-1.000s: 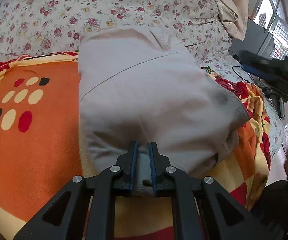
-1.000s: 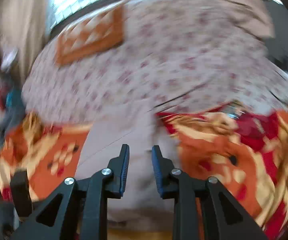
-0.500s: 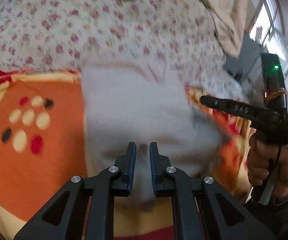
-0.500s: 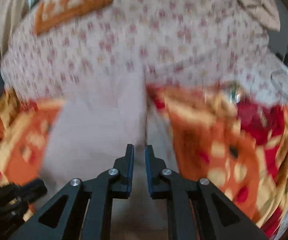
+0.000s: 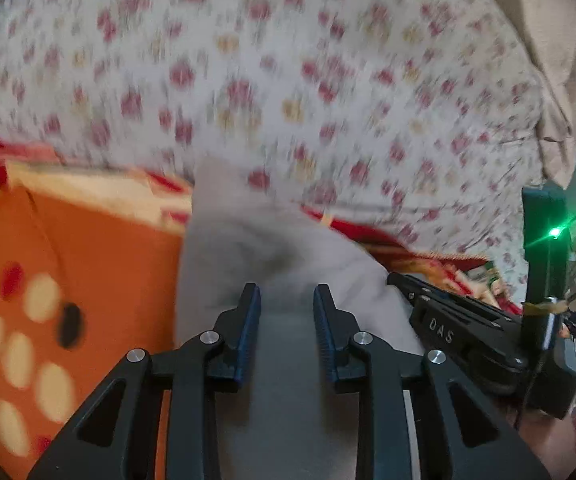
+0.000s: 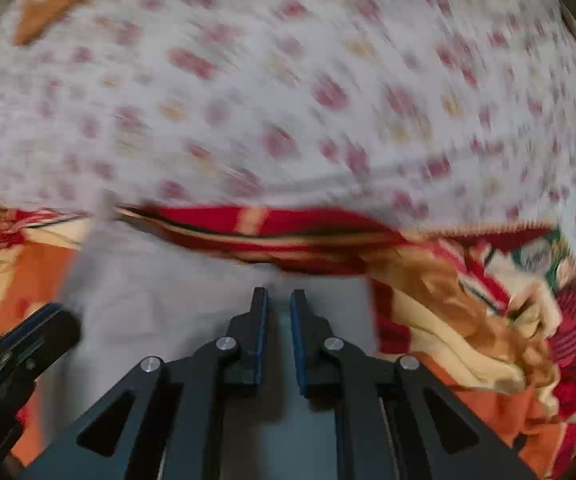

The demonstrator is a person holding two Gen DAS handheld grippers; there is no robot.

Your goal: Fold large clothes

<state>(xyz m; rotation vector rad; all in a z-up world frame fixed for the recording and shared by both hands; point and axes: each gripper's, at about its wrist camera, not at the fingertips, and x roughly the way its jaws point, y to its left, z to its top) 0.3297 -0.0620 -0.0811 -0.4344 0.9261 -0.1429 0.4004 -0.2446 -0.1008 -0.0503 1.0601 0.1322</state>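
Grey garment (image 5: 271, 248) lies under parted left tongs (image 5: 286, 300).

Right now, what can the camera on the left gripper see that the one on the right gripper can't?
Only the left wrist view shows the orange blanket panel with cream, red and black dots, a green light on the other tool, and the left gripper with its jaws apart. Only the right wrist view shows the bunched red and gold blanket folds and the right gripper, its jaws close together over the cloth. Both share the grey garment and the floral sheet behind it, though motion blur softens each.
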